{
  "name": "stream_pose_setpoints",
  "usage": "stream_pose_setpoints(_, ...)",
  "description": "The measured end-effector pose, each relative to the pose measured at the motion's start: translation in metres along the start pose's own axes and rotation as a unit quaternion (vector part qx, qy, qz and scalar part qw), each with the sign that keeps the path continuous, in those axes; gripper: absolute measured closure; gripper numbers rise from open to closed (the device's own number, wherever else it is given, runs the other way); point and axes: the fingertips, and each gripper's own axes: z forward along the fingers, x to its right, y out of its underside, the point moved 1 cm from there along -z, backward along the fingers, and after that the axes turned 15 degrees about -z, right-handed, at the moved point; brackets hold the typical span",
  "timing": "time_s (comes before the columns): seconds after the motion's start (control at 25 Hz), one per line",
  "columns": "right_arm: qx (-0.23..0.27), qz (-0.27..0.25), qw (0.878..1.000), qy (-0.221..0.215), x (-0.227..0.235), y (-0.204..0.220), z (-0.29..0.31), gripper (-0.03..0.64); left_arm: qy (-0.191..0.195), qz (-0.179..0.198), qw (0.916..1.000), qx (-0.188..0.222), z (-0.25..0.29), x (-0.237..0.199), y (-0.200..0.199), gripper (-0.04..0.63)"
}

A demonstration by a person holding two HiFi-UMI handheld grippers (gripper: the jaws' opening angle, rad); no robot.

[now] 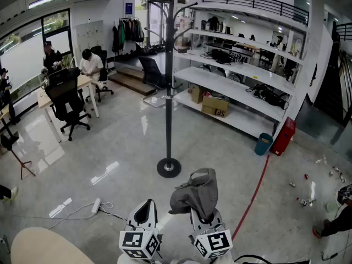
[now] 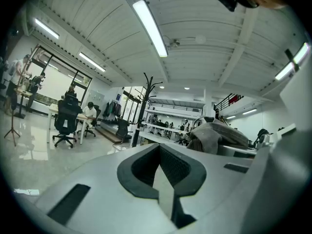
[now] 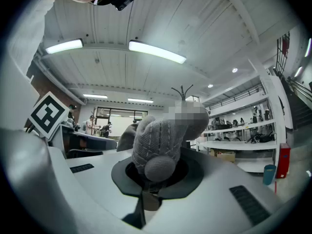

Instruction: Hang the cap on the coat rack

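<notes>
the cap (image 1: 195,194) was found gripped in the right claw (image 1: 204,220), its jaws clenched on the fabric. the coat rack (image 1: 169,92) stood upright ahead of that claw, well apart, with its hooks higher up. the left claw (image 1: 144,212) was noted closed on nothing.
</notes>
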Motion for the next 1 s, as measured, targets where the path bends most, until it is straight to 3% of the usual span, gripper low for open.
stream_pose_setpoints(1.0, -0.002, 0.003, 1.0, 0.008, 0.04, 0.016, 0.04, 0.592, 0.0, 0.011, 0.9999, 0.003, 0.06, -0.002, -0.011, 0.595)
